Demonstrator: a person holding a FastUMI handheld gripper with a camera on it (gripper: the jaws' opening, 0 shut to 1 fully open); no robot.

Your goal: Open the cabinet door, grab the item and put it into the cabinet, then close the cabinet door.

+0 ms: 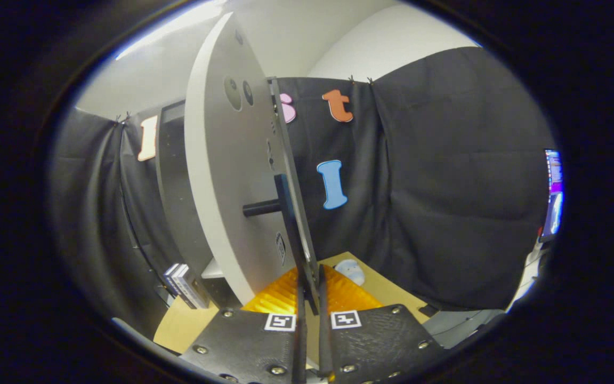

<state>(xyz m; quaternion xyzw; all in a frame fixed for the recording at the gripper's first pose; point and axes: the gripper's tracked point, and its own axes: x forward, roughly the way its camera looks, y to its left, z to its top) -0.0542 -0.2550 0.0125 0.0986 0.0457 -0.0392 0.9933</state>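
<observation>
Between tool (pixel 309 282) fingers: cabinet door (pixel 221 176) edge, seemingly pinched | labels unreadable

Gripper (pixel 309 298): two fingers, nearly closed, a thin gap between them. Both tips pinch the edge of the cabinet door (pixel 227 176). Pointed forward, level.

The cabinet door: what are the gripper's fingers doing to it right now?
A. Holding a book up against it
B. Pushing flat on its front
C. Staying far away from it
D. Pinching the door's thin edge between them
D: the gripper has its fingers nearly closed with the thin edge of the cabinet door caught between them, just below the dark handle.
</observation>
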